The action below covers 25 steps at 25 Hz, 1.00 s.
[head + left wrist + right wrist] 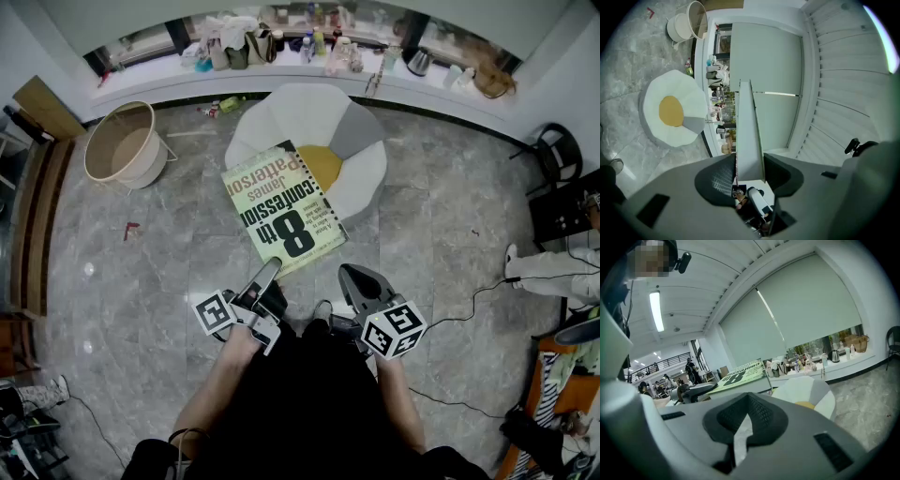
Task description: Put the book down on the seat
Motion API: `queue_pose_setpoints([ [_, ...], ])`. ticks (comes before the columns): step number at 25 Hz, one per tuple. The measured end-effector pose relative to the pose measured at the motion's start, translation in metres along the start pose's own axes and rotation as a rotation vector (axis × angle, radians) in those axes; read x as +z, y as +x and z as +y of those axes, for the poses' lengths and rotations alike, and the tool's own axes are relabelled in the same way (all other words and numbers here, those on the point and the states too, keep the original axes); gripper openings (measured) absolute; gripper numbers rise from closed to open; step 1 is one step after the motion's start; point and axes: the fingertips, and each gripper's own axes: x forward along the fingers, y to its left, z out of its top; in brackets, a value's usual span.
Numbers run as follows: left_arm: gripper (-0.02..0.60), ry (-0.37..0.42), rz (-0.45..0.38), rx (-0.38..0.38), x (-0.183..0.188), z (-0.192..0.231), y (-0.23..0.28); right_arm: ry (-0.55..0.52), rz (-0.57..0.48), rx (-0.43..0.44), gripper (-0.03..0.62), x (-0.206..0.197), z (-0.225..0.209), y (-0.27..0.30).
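Nearest, the left tongs (265, 274) are clamped on the near edge of the book (281, 208), which is seen edge-on between the two pads in the left gripper view. Just beside them, the right tongs (349, 274) are drawn together with nothing between them and are kept clear of the book. The book is held in the air, roughly level. In the head view its far right corner is laid over the near left rim of the seat (361, 155), while the rest hangs over the grey stone floor (141, 262). Its cream and pale green cover is turned face up and printed in dark green with a large "8th", "confession" and "James Patterson". The seat is a low, round white cushion with a scalloped edge, a yellow centre and one grey segment; most of its top is left bare to the right of the book and beyond it. Open floor is seen on both sides of the seat. A round basket (122, 145) stands well apart at the far left and a black stool (553, 150) well apart at the right. Behind the seat, a ledge (150, 82) crowded with bottles and bags is set near its far rim
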Motion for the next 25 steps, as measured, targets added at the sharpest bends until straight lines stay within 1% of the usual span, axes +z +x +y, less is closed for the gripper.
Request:
queue_pose_setpoints([
  [3, 0.179, -0.007, -0.005, 0.003, 0.000, 0.002, -0.001, 0.014, -0.001, 0.003, 0.014, -0.001, 0.000, 0.000],
  [10, 0.179, -0.011, -0.007, 0.003, 0.000, 0.004, -0.001, -0.003, -0.001, -0.015, 0.014, -0.001, -0.004, 0.000],
  [15, 0.179, -0.016, -0.021, 0.005, 0.000, 0.006, 0.000, 0.041, -0.037, -0.022, 0.014, 0.006, -0.010, 0.000],
  [25, 0.179, -0.010, -0.033, 0.007, 0.000, 0.007, -0.001, 0.054, -0.022, -0.048, 0.014, 0.000, -0.016, -0.001],
])
